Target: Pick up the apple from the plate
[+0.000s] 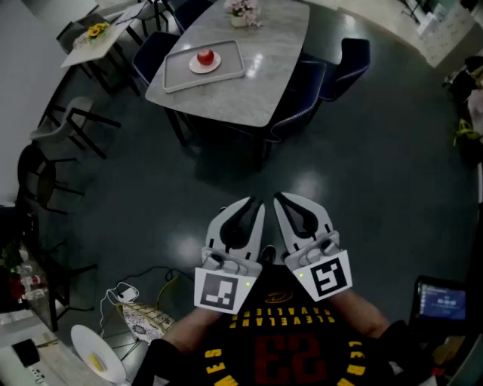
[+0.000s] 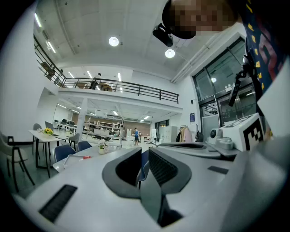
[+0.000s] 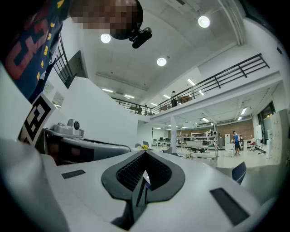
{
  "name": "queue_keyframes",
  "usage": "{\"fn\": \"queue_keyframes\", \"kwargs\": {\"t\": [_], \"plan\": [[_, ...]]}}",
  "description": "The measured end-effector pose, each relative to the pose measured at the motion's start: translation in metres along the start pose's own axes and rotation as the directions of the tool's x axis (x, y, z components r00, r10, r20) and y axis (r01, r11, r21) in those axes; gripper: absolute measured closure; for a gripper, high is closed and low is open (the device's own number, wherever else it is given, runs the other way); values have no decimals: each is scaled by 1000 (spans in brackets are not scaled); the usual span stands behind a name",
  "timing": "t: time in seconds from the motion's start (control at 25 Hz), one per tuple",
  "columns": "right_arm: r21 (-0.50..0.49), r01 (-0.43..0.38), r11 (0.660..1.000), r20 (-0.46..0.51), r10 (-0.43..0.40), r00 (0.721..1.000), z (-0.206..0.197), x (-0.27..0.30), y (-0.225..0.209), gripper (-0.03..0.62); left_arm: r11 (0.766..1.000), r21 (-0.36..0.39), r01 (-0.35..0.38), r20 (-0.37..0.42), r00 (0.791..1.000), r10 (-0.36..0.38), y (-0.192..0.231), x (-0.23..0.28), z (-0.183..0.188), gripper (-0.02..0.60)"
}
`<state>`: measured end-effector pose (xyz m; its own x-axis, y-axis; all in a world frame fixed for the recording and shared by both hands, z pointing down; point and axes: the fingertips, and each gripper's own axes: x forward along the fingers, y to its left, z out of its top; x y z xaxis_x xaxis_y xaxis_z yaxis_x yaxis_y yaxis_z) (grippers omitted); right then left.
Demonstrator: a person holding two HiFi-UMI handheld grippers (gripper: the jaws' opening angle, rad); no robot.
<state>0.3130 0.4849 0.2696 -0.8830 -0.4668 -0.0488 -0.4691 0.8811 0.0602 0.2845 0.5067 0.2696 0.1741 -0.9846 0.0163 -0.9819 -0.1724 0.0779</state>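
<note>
**Apple on its plate across the room, both grippers empty**

Far left in the head view there's a small side table (image 1: 90, 41) with yellow flowers (image 1: 96, 31) on it, and a couple of dark-framed chairs (image 1: 72, 121) below it on the dark floor (image 1: 362, 151).

A bit right of that is the big pale marble tabletop (image 1: 264, 75). A grey tray (image 1: 232, 69) sits on its left part. Inside the tray is a small white plate (image 1: 194, 67), and the red apple (image 1: 205, 56) sits right on that plate, upright. Further back on the same tabletop is a little pot of pinkish flowers (image 1: 243, 13). Blue chairs (image 1: 343, 64) are tucked in along the right side.

Both grippers are down at the bottom centre, close to the person's dark jersey (image 1: 279, 350), well apart from the tabletop and the apple.

The left gripper (image 1: 256, 203) has its jaws pretty much closed. Its own view shows only a thin slit between them, and nothing but the room behind shows through it. The tabletop and tray are small in the background, off to the left of the jaws.

The right gripper (image 1: 278, 197) sits just beside the left one. Its jaws are closed with the tips meeting, and nothing is held there either. Its view points up at the ceiling lights and a mezzanine railing.

At the far lower right, a small lit screen (image 1: 441, 300) glows blue.
</note>
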Motion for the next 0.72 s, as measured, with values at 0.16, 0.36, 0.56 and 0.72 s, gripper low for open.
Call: {"fn": "queue_keyframes", "kwargs": {"t": [0.16,0.36,0.56,0.72], "plan": [[0,3,1000,-15,-3,1000,2,5,2,588,1000,3,-1,-12,1000,1,6,-1,3,532],[18,13,1000,-25,-13,1000,-7,29,-8,588,1000,3,-2,-17,1000,2,31,16,1,532],[52,32,998,-4,-32,999,-7,77,-27,588,1000,-17,-5,-22,1000,5,75,46,5,532],[60,44,997,-14,-43,999,-10,122,-42,588,1000,-18,1,-28,1000,-2,116,74,10,532]]}}
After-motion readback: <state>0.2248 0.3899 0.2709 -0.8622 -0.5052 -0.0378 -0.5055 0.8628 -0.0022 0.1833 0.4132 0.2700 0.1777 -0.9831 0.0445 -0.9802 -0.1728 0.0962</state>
